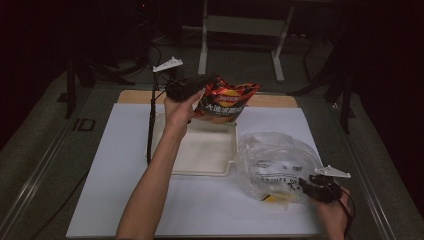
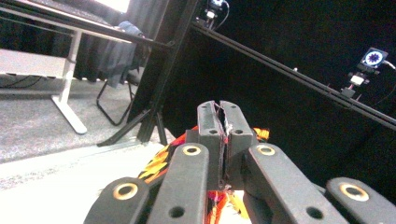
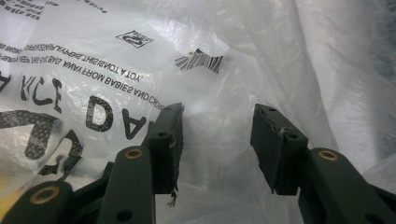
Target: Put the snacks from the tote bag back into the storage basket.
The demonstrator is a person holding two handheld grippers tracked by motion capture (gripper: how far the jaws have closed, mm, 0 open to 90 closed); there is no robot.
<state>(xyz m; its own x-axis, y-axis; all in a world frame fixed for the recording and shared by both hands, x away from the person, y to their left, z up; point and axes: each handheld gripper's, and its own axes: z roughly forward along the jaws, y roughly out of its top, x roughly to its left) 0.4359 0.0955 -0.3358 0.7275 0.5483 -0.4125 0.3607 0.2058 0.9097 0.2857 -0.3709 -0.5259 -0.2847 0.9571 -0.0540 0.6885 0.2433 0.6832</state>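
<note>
I have the chip bag [image 1: 227, 101] up in the air over the far edge of the white tray [image 1: 207, 150], pinched at its top left corner by my left gripper [image 1: 202, 82]; in the left gripper view [image 2: 219, 126] the two black jaws stand pressed together with a thin edge of the foil caught between them. The bag is red and orange with a dark band of white lettering across its front and a round logo near the top, crinkled and hanging tilted to the right; its lower edge is hard to separate from the tray rim behind it, and in the left gripper view I get just slivers of orange and red past the jaw links. The clear plastic bag [image 1: 277, 165] lies crumpled on the white board [image 1: 120, 200] just right of the tray, printed with black warning text and a barcode, something yellow showing at its near edge that I cannot identify. My right gripper [image 1: 306, 186] sits at that bag's near right side; in the right gripper view [image 3: 217, 140] its jaws stand apart with film bunched between them, and I cannot tell whether the pads press on it.
</note>
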